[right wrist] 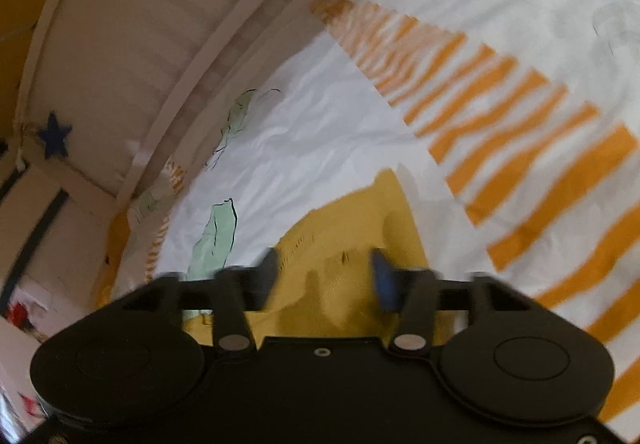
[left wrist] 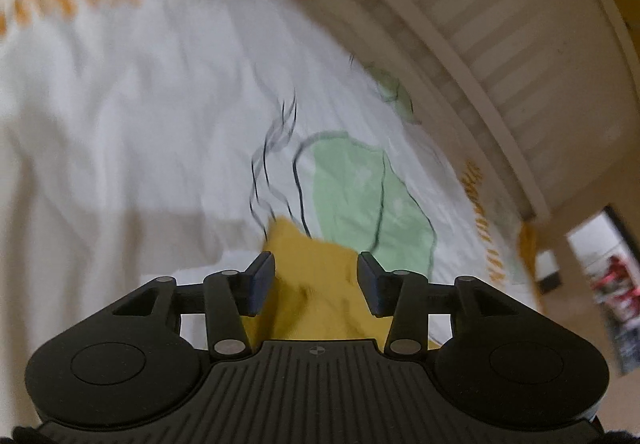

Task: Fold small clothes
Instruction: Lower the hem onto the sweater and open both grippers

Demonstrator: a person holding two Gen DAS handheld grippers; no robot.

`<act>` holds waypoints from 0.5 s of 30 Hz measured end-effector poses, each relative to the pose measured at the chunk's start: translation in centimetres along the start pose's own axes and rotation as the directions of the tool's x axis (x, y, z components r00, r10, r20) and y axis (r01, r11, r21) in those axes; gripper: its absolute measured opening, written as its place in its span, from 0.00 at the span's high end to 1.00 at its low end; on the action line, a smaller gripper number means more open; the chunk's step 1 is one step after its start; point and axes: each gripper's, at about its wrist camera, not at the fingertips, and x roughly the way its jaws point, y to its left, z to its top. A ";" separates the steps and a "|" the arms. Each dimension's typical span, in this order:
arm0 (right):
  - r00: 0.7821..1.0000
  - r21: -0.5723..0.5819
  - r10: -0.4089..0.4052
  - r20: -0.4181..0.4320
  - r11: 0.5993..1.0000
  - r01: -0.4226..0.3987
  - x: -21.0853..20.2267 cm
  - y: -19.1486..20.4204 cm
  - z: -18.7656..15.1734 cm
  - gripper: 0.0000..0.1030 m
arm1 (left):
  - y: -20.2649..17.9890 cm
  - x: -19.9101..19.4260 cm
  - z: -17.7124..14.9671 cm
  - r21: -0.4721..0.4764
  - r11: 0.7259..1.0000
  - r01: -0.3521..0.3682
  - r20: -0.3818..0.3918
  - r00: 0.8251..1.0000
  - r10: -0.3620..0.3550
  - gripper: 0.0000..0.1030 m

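Observation:
A small mustard-yellow garment (left wrist: 316, 284) lies on a white bed sheet with green prints. In the left wrist view my left gripper (left wrist: 316, 276) is open, its jaws on either side of a raised part of the yellow cloth. In the right wrist view the same garment (right wrist: 352, 228) lies under and ahead of my right gripper (right wrist: 324, 272), which is open with the cloth between its fingers. Neither gripper is closed on the cloth. Both views are blurred by motion.
The white sheet (left wrist: 160, 116) carries a band of orange stripes (right wrist: 520, 148) on the right and a green print (left wrist: 360, 184). A padded beige striped bed rail (right wrist: 132, 44) curves along the sheet's edge, also in the left wrist view (left wrist: 500, 28).

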 end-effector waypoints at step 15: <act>0.989 -0.594 -0.113 -0.095 0.804 0.035 -0.2 9.4 -5.6 0.30 | -10.4 -2.4 -10.3 0.640 0.769 0.012 -0.092 0.994 0.061 0.49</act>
